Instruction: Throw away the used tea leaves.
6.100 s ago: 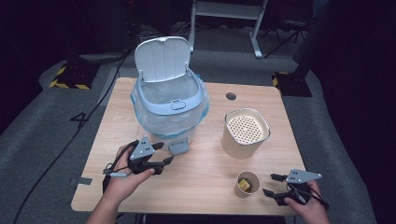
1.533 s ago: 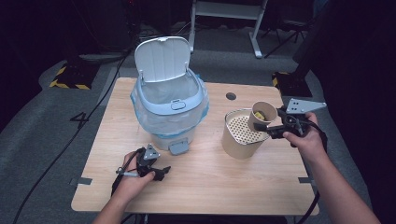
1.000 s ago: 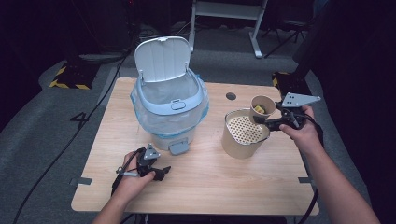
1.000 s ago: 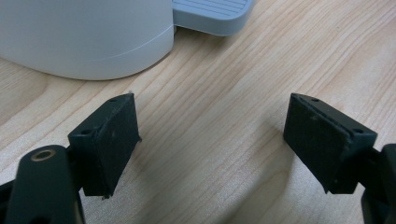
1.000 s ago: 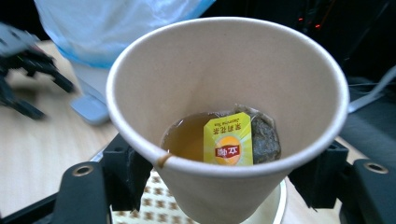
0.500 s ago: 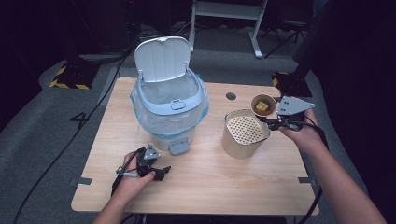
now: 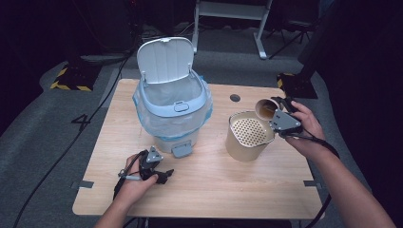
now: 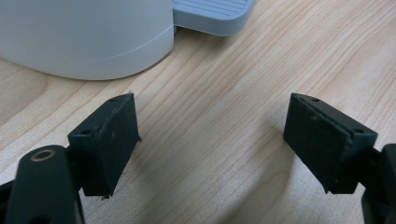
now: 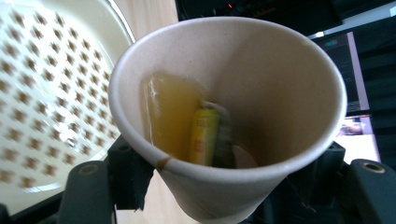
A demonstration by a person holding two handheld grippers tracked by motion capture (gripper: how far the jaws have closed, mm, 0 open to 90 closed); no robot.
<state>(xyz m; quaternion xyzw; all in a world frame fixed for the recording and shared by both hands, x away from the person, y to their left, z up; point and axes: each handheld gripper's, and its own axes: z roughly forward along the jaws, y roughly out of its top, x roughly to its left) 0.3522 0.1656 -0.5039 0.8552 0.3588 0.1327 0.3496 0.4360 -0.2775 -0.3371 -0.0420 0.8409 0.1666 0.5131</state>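
Note:
My right gripper (image 7: pixel 274 113) is shut on a paper cup (image 7: pixel 266 109) and holds it tilted over the right rim of a beige canister (image 7: pixel 247 137) with a perforated strainer top (image 7: pixel 249 131). In the right gripper view the paper cup (image 9: pixel 233 112) holds yellowish liquid (image 9: pixel 170 112) and a small yellow-and-dark item (image 9: pixel 208 136), with the strainer (image 9: pixel 51 84) below at left. My left gripper (image 7: pixel 164 176) rests open on the table in front of the bin; its fingers (image 8: pixel 109 135) stand wide apart over bare wood.
A pale blue pedal bin (image 7: pixel 172 111) with its lid up and a clear liner stands mid-table; its pedal (image 8: pixel 212 16) lies just beyond my left gripper. A cable hole (image 7: pixel 235 98) sits near the wooden table's (image 7: pixel 214 180) far edge. Dark floor surrounds the table.
My right gripper picked the cup up from the front right of the table, carried it above the canister and has tilted it further toward the strainer. My left gripper has stayed still lately.

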